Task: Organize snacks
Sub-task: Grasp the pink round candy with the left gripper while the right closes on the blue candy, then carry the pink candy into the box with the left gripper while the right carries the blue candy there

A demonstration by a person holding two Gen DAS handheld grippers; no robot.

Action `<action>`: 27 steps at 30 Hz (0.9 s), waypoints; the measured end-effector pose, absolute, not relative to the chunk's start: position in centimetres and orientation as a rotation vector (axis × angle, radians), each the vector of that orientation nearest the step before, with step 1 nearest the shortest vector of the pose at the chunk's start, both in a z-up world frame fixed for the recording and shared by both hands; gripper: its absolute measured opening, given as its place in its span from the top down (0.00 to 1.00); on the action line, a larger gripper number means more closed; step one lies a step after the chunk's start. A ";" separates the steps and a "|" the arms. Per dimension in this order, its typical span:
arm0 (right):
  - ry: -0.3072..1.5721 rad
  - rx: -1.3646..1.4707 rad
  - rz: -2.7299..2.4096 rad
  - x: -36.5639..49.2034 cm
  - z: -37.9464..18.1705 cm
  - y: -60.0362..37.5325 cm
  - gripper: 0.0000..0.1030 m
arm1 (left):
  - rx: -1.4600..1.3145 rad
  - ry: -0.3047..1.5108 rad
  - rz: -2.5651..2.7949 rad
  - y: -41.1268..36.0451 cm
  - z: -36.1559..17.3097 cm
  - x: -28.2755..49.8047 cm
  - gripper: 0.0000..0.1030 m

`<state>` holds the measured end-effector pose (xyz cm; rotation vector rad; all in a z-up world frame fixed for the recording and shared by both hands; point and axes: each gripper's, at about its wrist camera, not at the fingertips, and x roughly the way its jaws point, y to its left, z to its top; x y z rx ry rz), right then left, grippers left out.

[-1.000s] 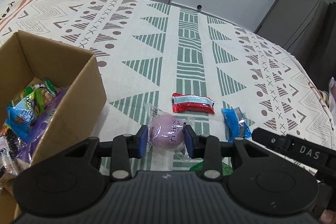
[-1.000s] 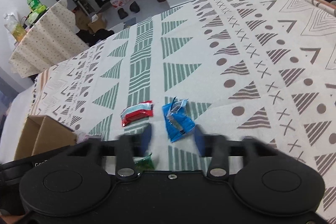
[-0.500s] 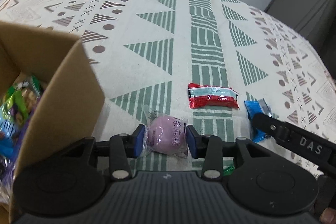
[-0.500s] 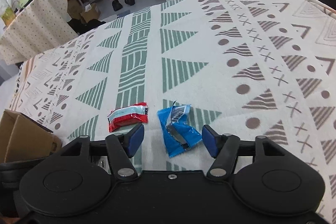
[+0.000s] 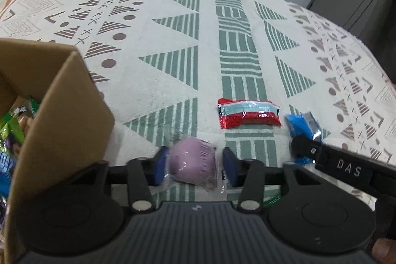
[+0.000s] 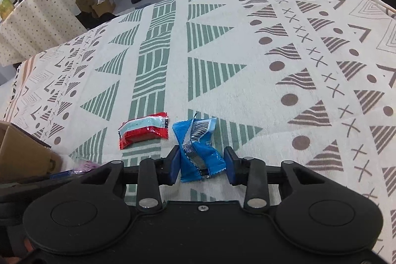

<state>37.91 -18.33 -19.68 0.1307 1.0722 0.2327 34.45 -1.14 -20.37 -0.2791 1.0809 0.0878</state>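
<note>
Jaws: left gripper (image 5: 194, 166) wider round pink snack (image 5: 191, 162) vs before; right gripper (image 6: 201, 163) now open, straddling blue packet (image 6: 198, 147).

On the tablecloth (image 5: 173, 24), the box (image 5: 61, 120) sits left of three wrapped snacks (image 5: 248, 113).

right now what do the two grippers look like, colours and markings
Both are black plastic with two round discs at the base, silver screws on the finger links and blue pads on the fingertips. The left gripper has a ribbed grey centre panel. The right gripper has a thin black cable and white DAS lettering on its side.
</note>
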 end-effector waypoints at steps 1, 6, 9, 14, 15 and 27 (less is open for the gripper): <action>1.073 0.135 0.234 37.8 -19.5 -18.4 0.66 | -0.293 1.080 0.086 -1.0 -20.2 34.4 0.64; 1.043 0.159 0.261 37.3 -18.2 -18.6 0.67 | -0.320 1.063 0.092 -0.8 -19.1 33.6 0.66; 1.027 0.166 0.268 36.9 -17.5 -18.8 0.67 | -0.319 1.036 0.087 -1.0 -17.9 33.0 0.66; 0.984 0.178 0.289 36.3 -16.0 -18.8 0.67 | -0.315 0.988 0.087 -1.0 -15.9 31.9 0.66; 0.975 0.181 0.294 36.1 -15.6 -18.8 0.67 | -0.315 0.981 0.089 -1.0 -15.5 31.7 0.66; 0.877 0.191 0.321 34.2 -12.0 -18.5 0.67 | -0.305 0.916 0.120 -0.1 -12.2 28.7 0.66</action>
